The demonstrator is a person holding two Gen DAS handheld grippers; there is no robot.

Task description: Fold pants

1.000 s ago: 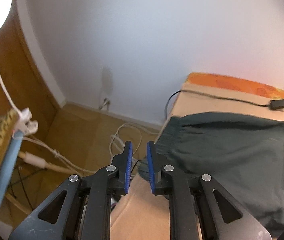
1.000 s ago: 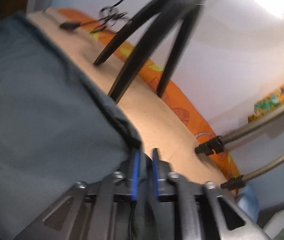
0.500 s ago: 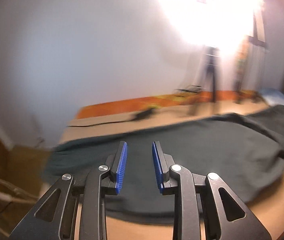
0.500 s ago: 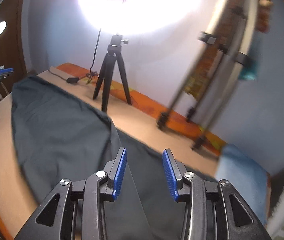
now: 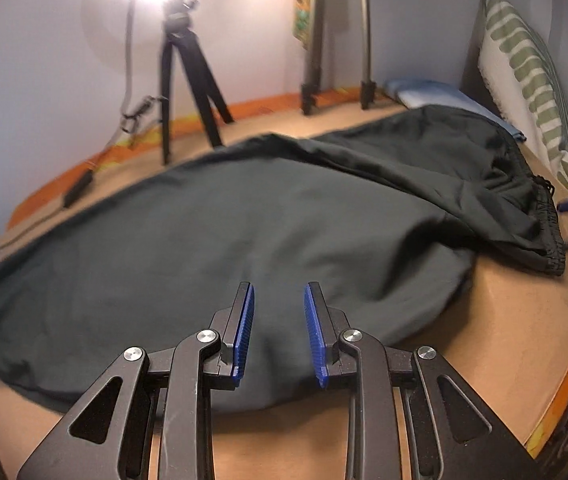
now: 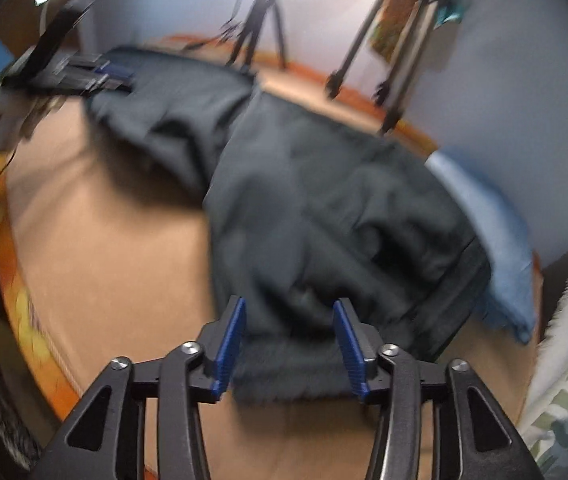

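The pants (image 5: 244, 216) lie spread across the bed (image 5: 504, 352), dark and already doubled over lengthwise, with the waistband (image 5: 548, 220) bunched and rumpled at the right end.

Starting at the left: the left hand-held gripper (image 5: 278, 332) hangs over the near edge of the cloth around its middle, jaws a little apart, nothing between the blue pads (image 5: 244, 328) and no contact that I can see. The risk here, as I judge it, is a pinch that takes only the top layer; the lower leg would then stay behind and the fold would come out skewed. A shallow bite on so soft an edge could also slip free partway through a lift.

Moving right: the right hand-held gripper (image 6: 289, 340) is above the waistband end (image 6: 288, 376), its jaws opening, with cloth showing below the gap but not pressed by either pad. That end is heaped and creased, so a grab there may gather a lump rather than a clean corner. The right wrist view is blurred, so exactly how the edge lies is hard to tell.

Behind the pants stand two tripods (image 5: 188, 80) with a loose cable (image 5: 132, 116) on the bed; cloth swung far back could snag them.
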